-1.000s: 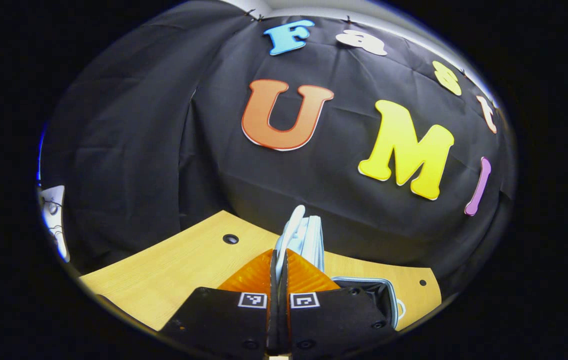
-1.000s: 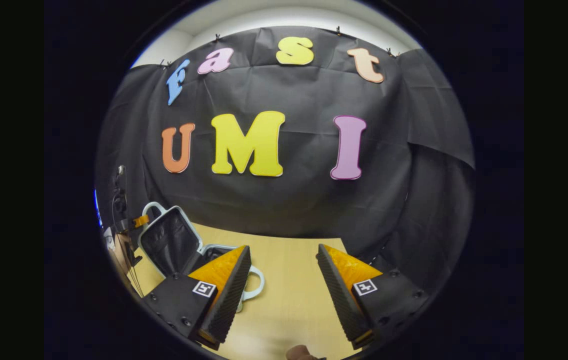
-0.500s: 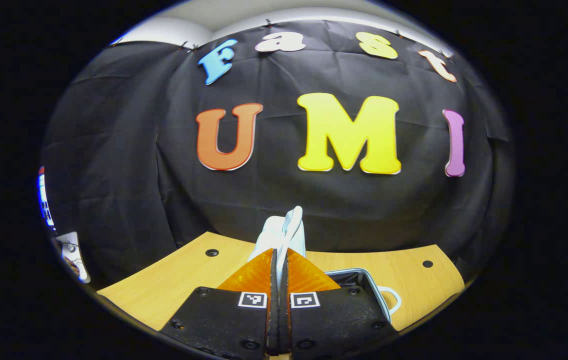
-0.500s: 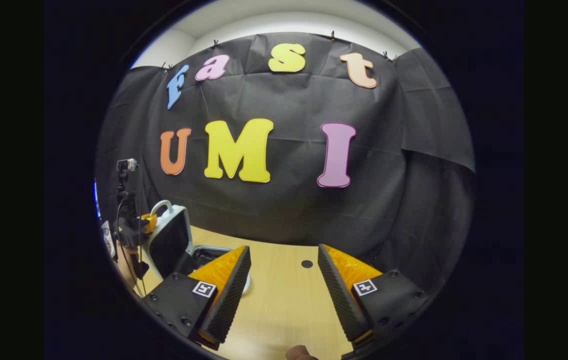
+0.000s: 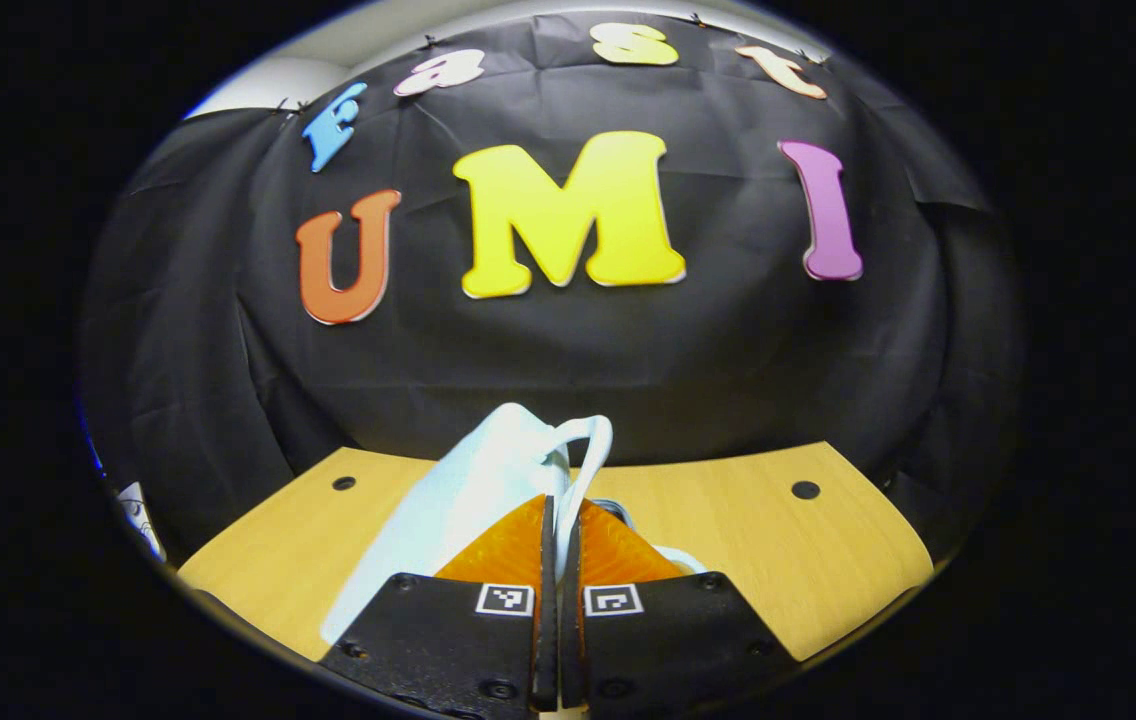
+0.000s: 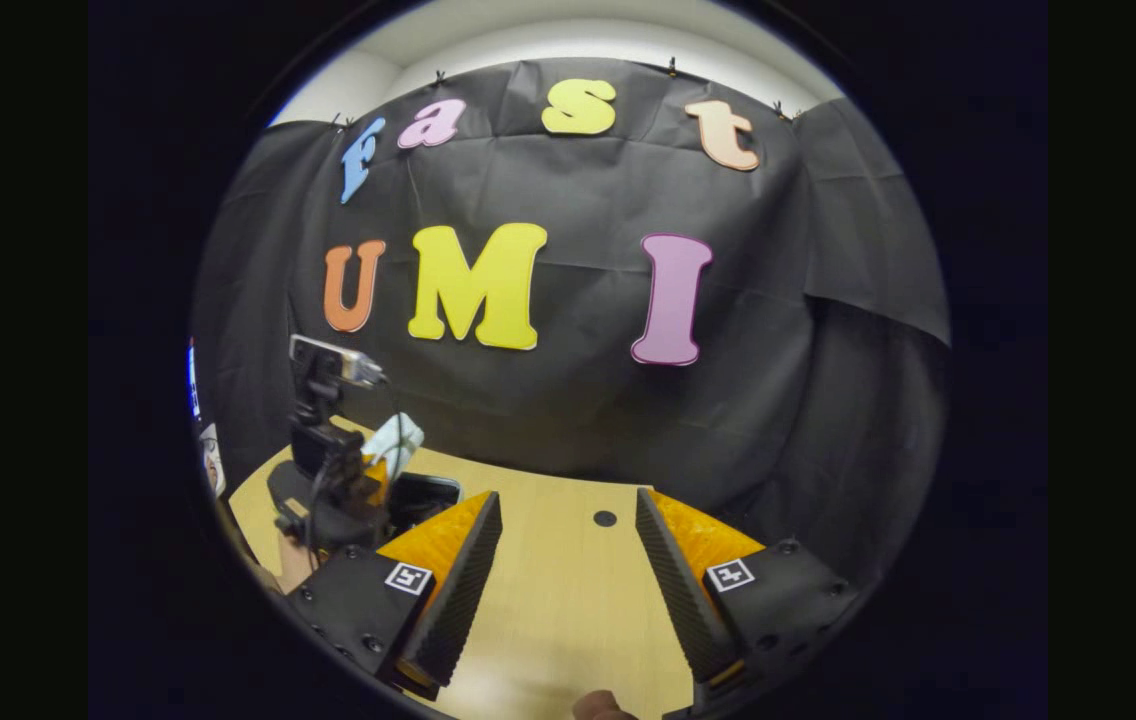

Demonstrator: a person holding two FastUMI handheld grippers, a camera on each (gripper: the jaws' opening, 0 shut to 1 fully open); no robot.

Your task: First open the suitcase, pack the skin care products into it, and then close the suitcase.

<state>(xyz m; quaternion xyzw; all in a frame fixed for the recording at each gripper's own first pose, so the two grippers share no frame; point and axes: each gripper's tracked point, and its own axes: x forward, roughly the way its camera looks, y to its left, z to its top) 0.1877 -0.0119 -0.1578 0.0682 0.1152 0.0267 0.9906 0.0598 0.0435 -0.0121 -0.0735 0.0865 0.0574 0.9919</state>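
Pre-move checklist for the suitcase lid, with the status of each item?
1. Left tongs shut on the handle: ok.
2. Lid down flat on the suitcase base: not ok, the lid is raised and tilted.
3. Skin care products inside: cannot tell, the interior is dark.
4. Right tongs open and holding nothing: ok.
5. Right tongs apart from the suitcase, over the table: ok.
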